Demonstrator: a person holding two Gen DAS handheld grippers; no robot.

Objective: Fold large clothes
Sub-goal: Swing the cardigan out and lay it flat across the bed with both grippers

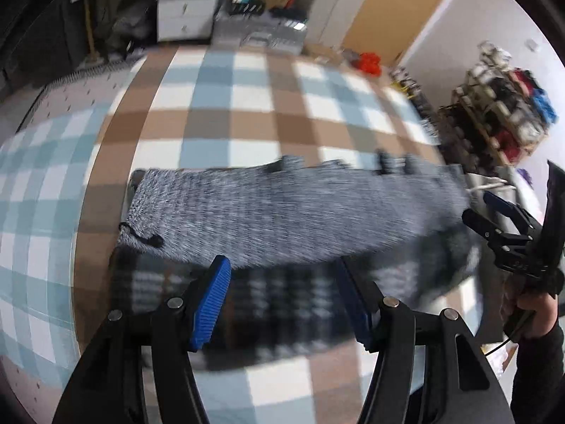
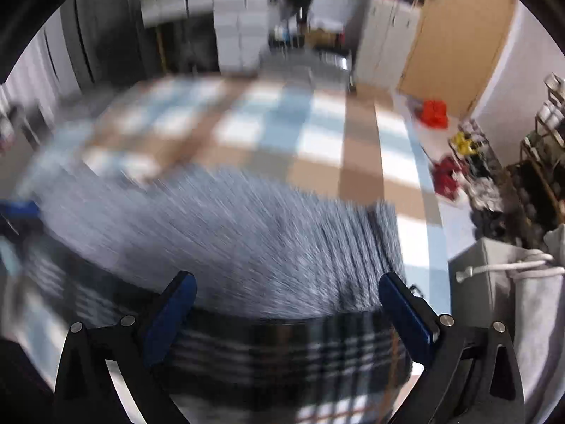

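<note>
A grey knit garment [image 1: 282,212] [image 2: 229,240] lies folded in a long band on the checked tablecloth [image 1: 229,99] [image 2: 317,141]. It rests on a dark plaid garment [image 1: 268,304] [image 2: 282,349] that shows along its near edge. My left gripper [image 1: 282,265] hovers open over that near edge, with nothing pressed between its blue pads. My right gripper [image 1: 478,206] [image 2: 286,279] is open too, at the band's right end, held by a hand [image 1: 533,314]. Both views are blurred by motion.
A grey hamper [image 2: 494,282] with pale cloth draped over it stands off the table's right side. A cluttered shelf rack [image 1: 501,106] stands further right. A red object [image 1: 369,62] [image 2: 434,113] lies past the far right corner. White drawers [image 1: 187,3] stand behind the table.
</note>
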